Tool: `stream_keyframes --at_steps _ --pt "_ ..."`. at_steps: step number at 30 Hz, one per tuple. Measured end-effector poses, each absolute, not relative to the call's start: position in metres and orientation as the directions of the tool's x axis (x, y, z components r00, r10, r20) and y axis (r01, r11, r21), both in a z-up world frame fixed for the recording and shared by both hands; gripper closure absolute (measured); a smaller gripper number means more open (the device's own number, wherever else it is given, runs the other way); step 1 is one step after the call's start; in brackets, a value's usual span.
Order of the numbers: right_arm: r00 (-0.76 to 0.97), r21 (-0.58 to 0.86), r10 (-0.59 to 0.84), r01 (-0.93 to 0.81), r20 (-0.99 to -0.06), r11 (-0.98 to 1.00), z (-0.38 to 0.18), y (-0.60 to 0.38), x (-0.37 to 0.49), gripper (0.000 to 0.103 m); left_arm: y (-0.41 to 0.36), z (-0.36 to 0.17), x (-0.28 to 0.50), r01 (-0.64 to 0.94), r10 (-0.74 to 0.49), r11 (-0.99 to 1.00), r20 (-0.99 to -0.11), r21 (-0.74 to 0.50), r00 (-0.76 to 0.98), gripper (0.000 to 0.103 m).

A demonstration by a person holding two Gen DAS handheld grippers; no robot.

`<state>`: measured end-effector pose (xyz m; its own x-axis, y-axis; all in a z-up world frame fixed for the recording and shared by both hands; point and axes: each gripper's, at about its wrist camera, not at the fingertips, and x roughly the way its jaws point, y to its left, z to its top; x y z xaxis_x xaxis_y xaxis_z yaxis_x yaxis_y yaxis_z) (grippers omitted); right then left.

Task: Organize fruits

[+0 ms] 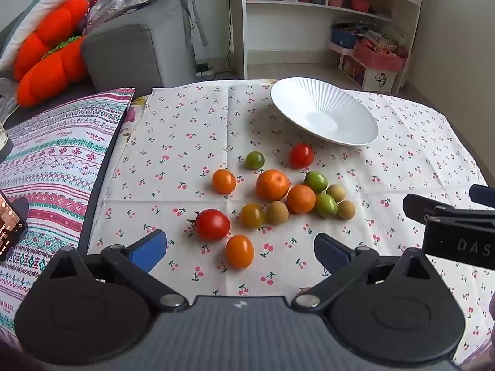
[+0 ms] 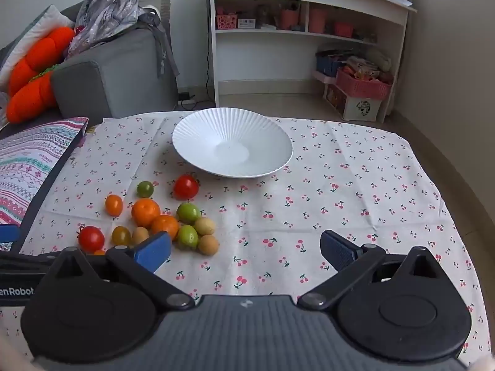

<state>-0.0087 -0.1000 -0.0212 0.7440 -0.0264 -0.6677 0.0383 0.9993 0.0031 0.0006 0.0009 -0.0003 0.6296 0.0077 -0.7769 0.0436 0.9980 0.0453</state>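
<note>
Left gripper: jaws spread wide, nothing between the blue pads; low centre of the left wrist view, tilted down over the near edge of the fruit cluster
Right gripper: jaws at full spread, holding nothing; low centre of the right wrist view, over bare cloth to the right of the fruit; its left pad overlaps the cluster's edge in the picture, contact cannot be told
Nearest fruit: orange oval tomato, in the picture just between the left gripper's pads, lying on the cloth, not gripped
Red tomatoes: one with stem at lower left of the cluster; a second at the top, near the plate
Mandarins: two, touching, centre of the cluster
Green fruits: a pair right of the mandarins; one small green tomato at upper left of the group
Small tan fruits: three, at the right and middle of the cluster; kind too small to tell
Other tomatoes: one orange, one yellow-green
White ribbed plate: upper centre, beyond the fruit, nothing in it
Cherry-print cloth: covers the table, right half bare
Done so far: nothing placed, judged from the bare plate
Left to do: every fruit; presumably moved onto the plate, possibly grouped by kind
Likely first pick: the orange oval tomato, as a judgement only
</note>
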Motion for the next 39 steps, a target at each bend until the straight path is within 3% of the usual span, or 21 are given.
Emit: stream_keyframes --at_steps 39 --pt "0.74 0.021 -0.007 0.028 -0.672 0.999 -0.0226 -0.1004 -0.0089 0.0 0.0038 -0.0078 0.0028 0.05 -0.001 0.998 -0.803 0.035 0.596 0.016"
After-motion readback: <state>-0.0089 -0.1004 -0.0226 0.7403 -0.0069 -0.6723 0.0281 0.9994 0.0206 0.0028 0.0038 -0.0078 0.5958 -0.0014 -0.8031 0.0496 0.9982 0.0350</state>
